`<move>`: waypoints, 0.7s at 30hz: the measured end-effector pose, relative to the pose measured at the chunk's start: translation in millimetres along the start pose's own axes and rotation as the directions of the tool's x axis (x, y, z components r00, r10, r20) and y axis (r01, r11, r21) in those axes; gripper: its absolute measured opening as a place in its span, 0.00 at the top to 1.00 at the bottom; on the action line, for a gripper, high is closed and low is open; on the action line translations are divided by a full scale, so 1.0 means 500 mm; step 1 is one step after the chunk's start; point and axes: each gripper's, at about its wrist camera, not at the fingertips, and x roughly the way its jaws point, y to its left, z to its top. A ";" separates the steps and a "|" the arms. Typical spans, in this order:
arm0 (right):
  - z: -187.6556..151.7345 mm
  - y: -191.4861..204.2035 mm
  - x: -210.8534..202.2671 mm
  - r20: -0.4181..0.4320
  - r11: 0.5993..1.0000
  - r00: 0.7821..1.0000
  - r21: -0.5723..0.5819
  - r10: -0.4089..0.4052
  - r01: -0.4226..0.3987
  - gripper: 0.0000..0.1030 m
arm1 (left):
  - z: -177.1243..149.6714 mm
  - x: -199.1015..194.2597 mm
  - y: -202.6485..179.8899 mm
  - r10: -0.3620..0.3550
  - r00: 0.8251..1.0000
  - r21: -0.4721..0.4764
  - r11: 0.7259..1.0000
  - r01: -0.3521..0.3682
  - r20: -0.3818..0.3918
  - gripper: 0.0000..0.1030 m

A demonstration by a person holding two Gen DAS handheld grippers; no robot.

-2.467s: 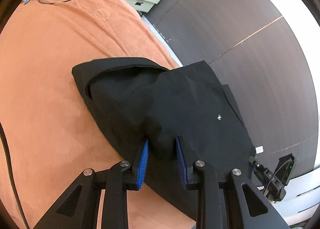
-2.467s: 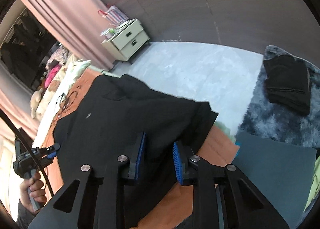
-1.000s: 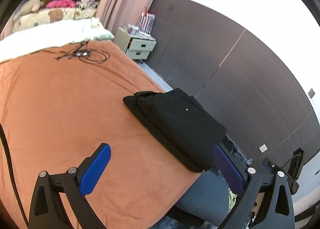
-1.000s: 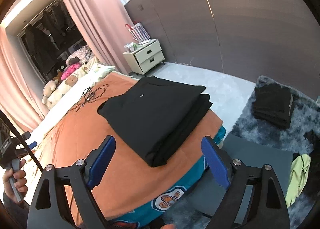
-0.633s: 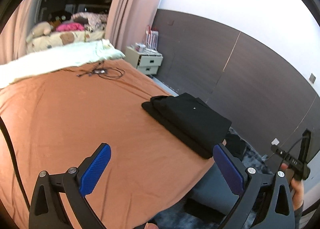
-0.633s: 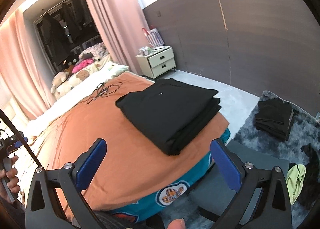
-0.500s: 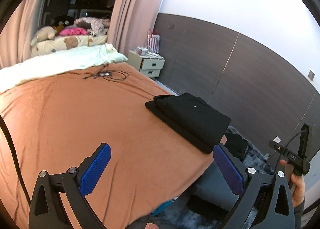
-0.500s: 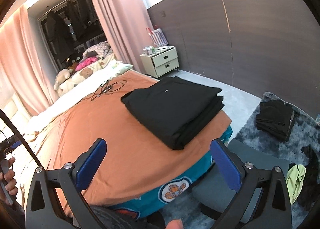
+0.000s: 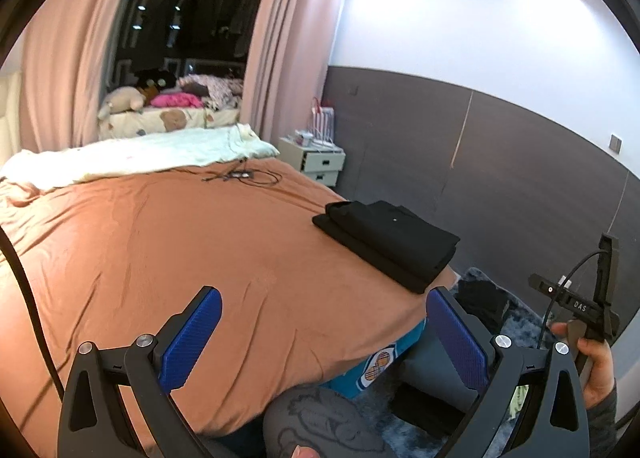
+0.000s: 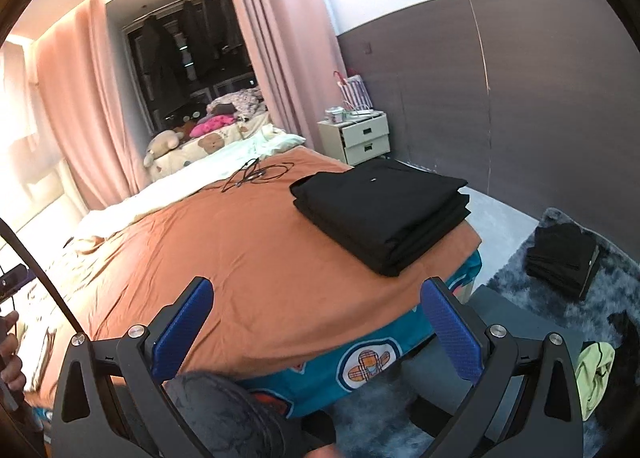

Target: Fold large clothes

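Note:
A folded black garment (image 9: 388, 242) lies in a neat stack at the near right corner of the orange bed (image 9: 180, 242); it also shows in the right wrist view (image 10: 384, 210). My left gripper (image 9: 324, 332) is wide open and empty, held back from the bed's foot. My right gripper (image 10: 316, 322) is also wide open and empty, away from the garment. The right gripper's handle (image 9: 580, 306) shows in a hand at the left wrist view's right edge.
A black cable (image 10: 256, 172) lies on the bed near white bedding (image 9: 140, 154). A white nightstand (image 10: 356, 136) stands by the grey wall. More folded black clothes (image 10: 564, 258) and a yellow-green item (image 10: 596, 370) lie on the grey rug (image 10: 516, 266).
Both grippers let go of the black garment, opened wide and pulled back and up from the bed. The garment now lies folded at the bed's corner.

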 end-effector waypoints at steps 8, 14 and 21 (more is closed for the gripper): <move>-0.085 0.020 -0.063 0.010 0.998 1.000 -0.057 0.019 -0.018 0.00 | -0.093 -0.103 -0.027 0.052 0.998 0.014 0.999 -0.053 0.043 0.00; -0.136 0.042 -0.116 0.024 0.993 0.999 -0.107 0.049 -0.046 0.00 | -0.165 -0.179 -0.049 0.092 0.992 0.021 0.995 -0.094 0.086 0.00; -0.181 0.064 -0.137 0.026 0.985 0.997 -0.157 0.072 -0.067 0.00 | -0.238 -0.264 -0.057 0.159 0.980 0.017 0.987 -0.163 0.123 0.00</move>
